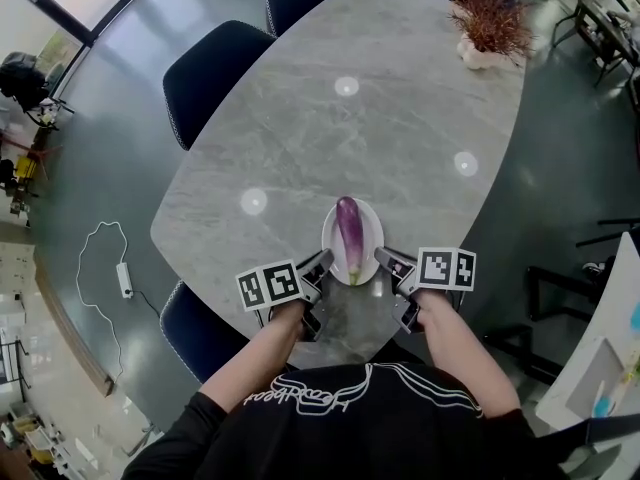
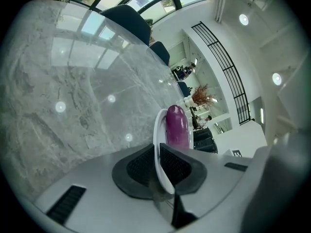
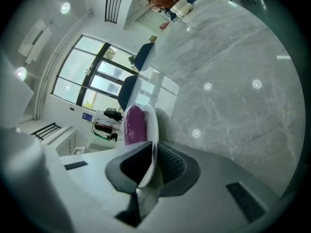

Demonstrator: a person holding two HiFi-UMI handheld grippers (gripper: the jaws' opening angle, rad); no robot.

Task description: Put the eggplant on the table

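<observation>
Two rim-clamps, left gripper (image 1: 322,265), right gripper (image 1: 386,262), eggplant (image 1: 349,236), plate (image 1: 371,219) maybe airborne

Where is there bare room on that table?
Nearly all the table is bare: the wide stretch between the plate and the far plant. Crowded only at the near edge, where the left gripper and right gripper clamp the plate.

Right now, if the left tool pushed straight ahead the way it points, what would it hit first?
The left tool clamps the round white plate by its rim; going straight ahead, it would likely meet the glossy purple eggplant lying on that plate first.
</observation>
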